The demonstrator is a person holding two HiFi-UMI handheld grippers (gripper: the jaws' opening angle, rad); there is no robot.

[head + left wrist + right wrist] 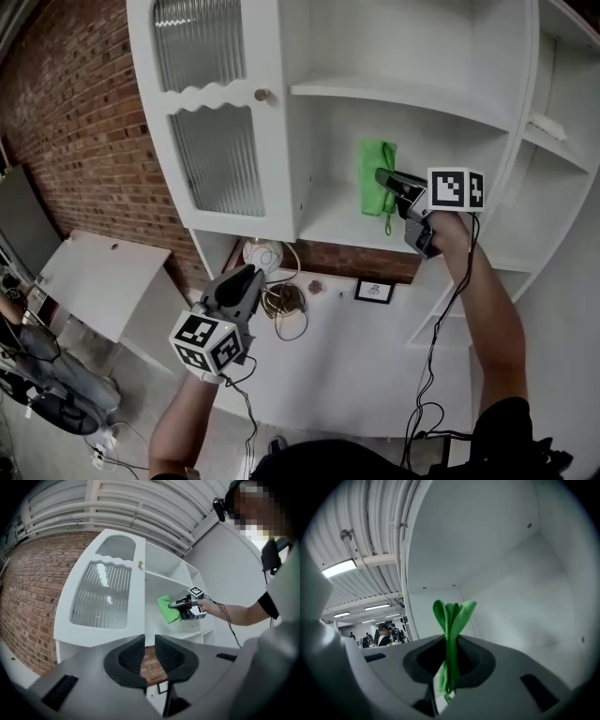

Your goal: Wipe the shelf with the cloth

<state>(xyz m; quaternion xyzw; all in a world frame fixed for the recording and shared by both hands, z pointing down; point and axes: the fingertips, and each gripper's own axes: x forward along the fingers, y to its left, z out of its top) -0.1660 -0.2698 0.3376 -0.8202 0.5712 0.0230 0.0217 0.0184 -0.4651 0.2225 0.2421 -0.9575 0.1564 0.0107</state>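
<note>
The green cloth (378,174) is up inside the middle compartment of the white cabinet (281,187), above the shelf (328,223) and below the next board up. It is bunched into folds and pinched in the right claw (383,177). The right gripper view shows those folds standing up out of the right claw (450,656), whose two pads are closed tight on the cloth (451,620), with a loose end trailing down beneath them. Whether the cloth touches the back wall of the compartment cannot be told. From the left gripper view the cloth (168,609) shows as a green patch at the front of the right claw (174,605), inside the open part of the cabinet (154,588).

Left of that compartment is a cabinet door (217,141) with ribbed glass and a small knob (262,95), and beside the cabinet runs a red brick wall (75,122).

The left claw (247,278) is held low, well apart from the cloth, over the white surface (366,356) under the cabinet. Its pads (132,657) stand a narrow slit apart with nothing between them. On the surface lie a coil of cable (284,302) and a small framed picture (373,292)
</note>
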